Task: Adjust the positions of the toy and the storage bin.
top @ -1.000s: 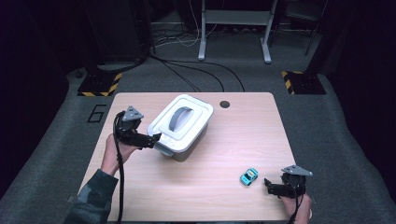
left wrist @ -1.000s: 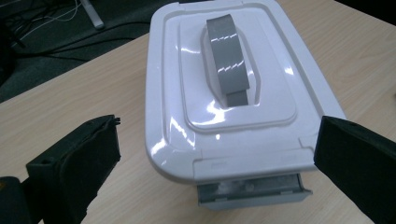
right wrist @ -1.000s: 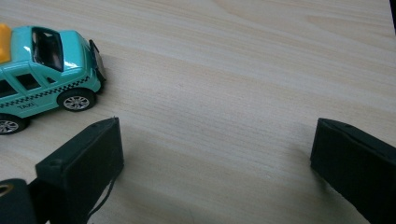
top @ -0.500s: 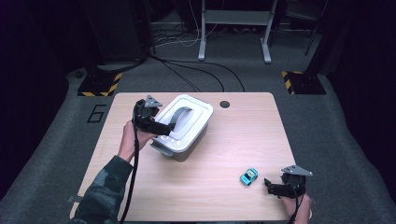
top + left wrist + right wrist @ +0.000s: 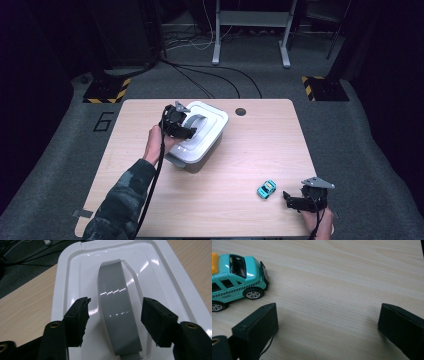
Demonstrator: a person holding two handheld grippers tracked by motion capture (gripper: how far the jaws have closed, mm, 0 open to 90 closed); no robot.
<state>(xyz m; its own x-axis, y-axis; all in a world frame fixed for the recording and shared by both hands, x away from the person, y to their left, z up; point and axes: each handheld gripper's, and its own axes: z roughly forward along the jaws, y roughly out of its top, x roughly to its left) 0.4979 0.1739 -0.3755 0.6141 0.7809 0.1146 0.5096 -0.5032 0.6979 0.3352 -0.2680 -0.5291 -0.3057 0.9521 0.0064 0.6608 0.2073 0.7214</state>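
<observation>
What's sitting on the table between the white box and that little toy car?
Nothing: in the high view, only bare wooden table lies between the white box and the toy car.

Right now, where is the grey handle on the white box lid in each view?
High view: the grey handle arches across the white lid, left of table centre, at the left claw.
Left gripper view: it runs up the middle, between the open jaws.
Right gripper view: this camera faces the teal toy car.
Shared landmark: the wooden table.
</observation>
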